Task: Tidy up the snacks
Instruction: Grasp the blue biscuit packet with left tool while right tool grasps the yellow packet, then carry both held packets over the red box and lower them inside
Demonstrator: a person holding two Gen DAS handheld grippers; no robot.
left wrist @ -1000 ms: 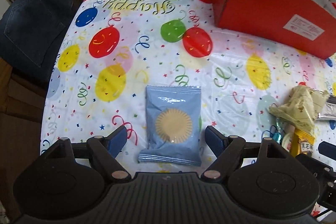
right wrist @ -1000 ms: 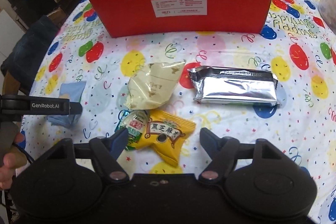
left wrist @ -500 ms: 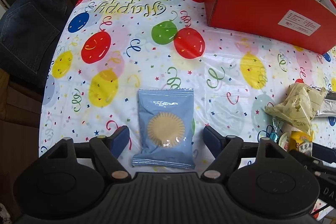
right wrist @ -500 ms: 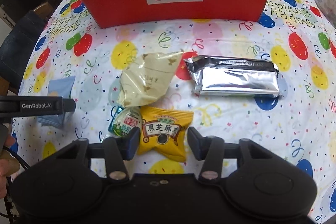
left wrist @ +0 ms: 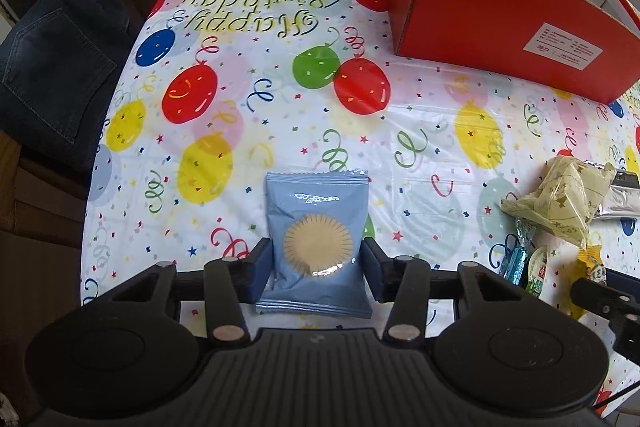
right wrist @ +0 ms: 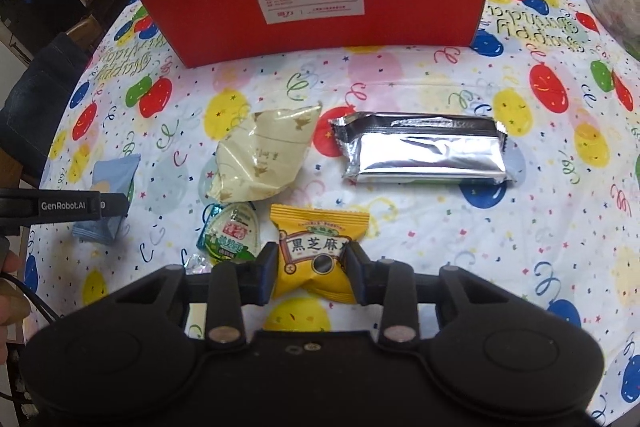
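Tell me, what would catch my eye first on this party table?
Probably the big red cardboard box at the far side of the balloon-print tablecloth, already holding some snacks. Nearer, each black gripper has just been closing on a packet: the left gripper around a blue biscuit packet, the right gripper pinching a yellow sesame snack. A silver foil bar lies between.

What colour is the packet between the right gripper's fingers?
Yellow packet, clearest in the right wrist view.

Glossy foil packet [right wrist: 424,157], cardboard box [right wrist: 320,11]
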